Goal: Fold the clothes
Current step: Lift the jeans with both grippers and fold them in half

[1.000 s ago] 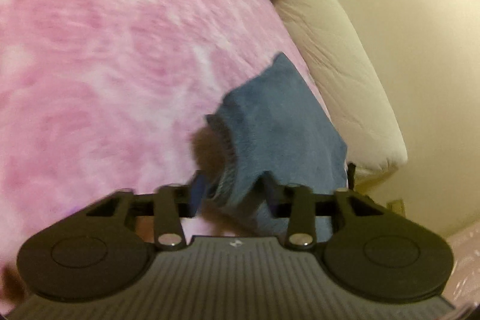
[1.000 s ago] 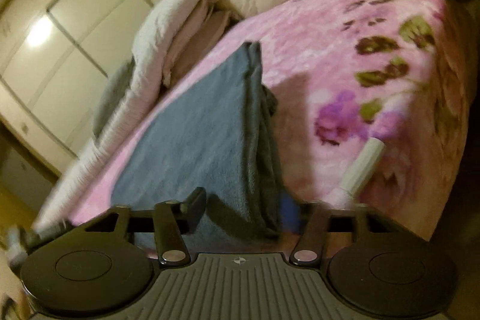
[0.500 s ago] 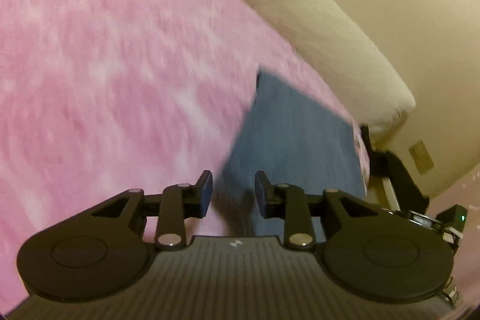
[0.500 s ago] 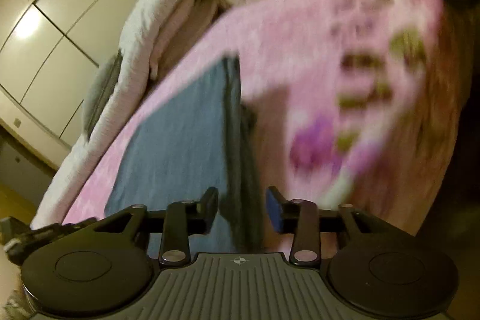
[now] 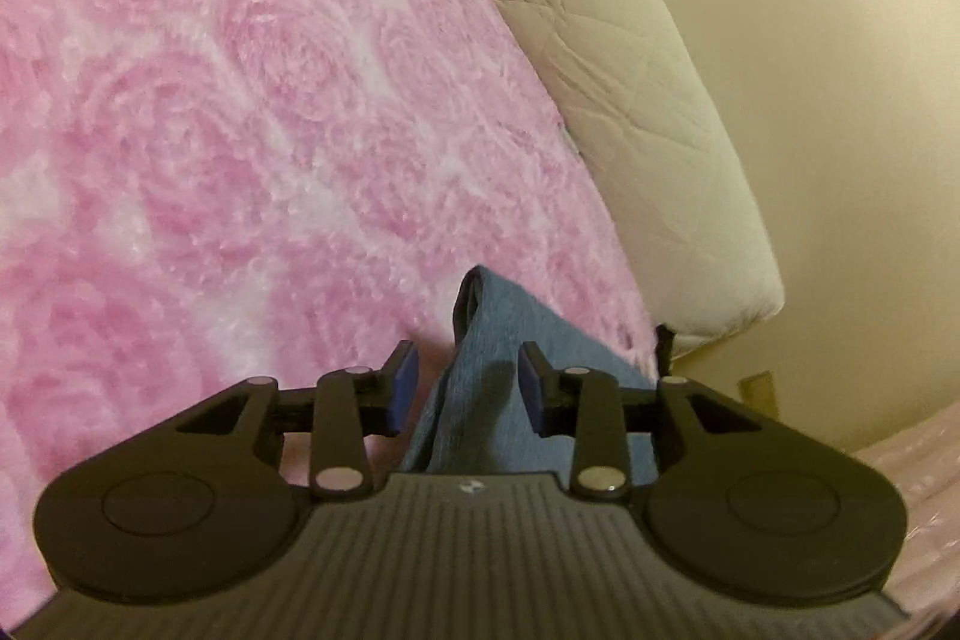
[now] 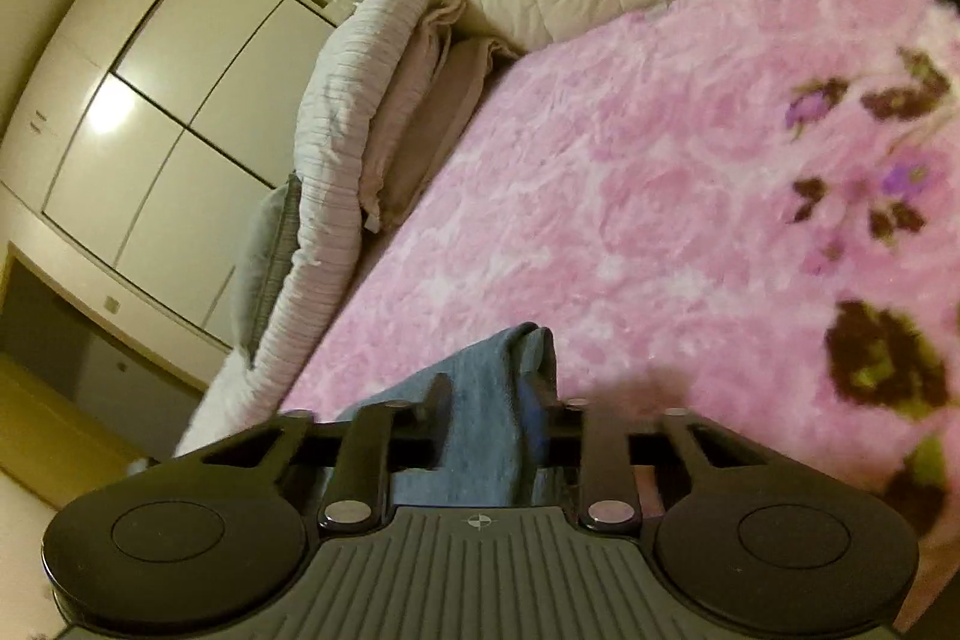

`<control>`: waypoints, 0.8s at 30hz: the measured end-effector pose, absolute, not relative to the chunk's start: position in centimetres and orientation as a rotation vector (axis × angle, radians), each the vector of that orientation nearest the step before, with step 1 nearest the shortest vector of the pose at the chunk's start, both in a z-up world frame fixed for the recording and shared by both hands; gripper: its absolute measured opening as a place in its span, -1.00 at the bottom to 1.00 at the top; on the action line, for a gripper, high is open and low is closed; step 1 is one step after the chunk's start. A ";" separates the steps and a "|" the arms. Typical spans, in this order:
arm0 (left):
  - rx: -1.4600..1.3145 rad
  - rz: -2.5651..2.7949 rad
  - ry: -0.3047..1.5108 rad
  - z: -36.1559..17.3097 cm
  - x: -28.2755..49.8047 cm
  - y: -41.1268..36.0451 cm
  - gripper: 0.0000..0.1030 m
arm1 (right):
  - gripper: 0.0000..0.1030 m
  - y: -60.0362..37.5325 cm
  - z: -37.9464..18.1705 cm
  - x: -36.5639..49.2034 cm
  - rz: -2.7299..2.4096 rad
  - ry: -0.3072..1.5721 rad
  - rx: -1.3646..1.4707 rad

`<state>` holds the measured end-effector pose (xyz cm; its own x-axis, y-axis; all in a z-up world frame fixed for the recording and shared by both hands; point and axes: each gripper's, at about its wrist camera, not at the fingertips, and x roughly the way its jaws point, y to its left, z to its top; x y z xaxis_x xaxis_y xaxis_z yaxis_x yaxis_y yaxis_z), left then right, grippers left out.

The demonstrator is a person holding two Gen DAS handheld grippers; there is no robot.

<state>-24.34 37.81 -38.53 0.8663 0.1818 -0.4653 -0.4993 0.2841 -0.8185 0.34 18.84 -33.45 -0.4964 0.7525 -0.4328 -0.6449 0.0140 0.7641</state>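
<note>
Left gripper [image 5: 465, 382] has just been opening; its blue pads stand apart around a folded blue towel [image 5: 510, 346], not pressing it. Its long axis runs away toward the quilted cream mattress [image 5: 648, 118], over a fluffy pink blanket [image 5: 240, 130].

Right gripper [image 6: 489, 409] has just been closing and is clamped on the towel's [image 6: 480, 400] thick folded edge; open blanket [image 6: 660, 160] lies far and right.

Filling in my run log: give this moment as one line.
garment: blue cloth on pink blanket | left hand-held gripper: opening, astride cloth | right hand-held gripper: closing, cloth between fingers
</note>
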 end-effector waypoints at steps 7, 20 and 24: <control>-1.230 0.439 0.296 -39.1 -23.7 38.4 -0.41 | -0.57 20.0 -35.3 1.5 1.703 1.312 0.207; -1.276 0.384 0.253 -39.6 -23.0 38.9 -0.44 | -0.57 20.8 -34.7 1.3 1.727 1.275 0.191; -1.252 0.362 0.242 -39.3 -23.1 38.9 -0.81 | -0.57 20.9 -35.4 0.9 1.747 1.286 0.187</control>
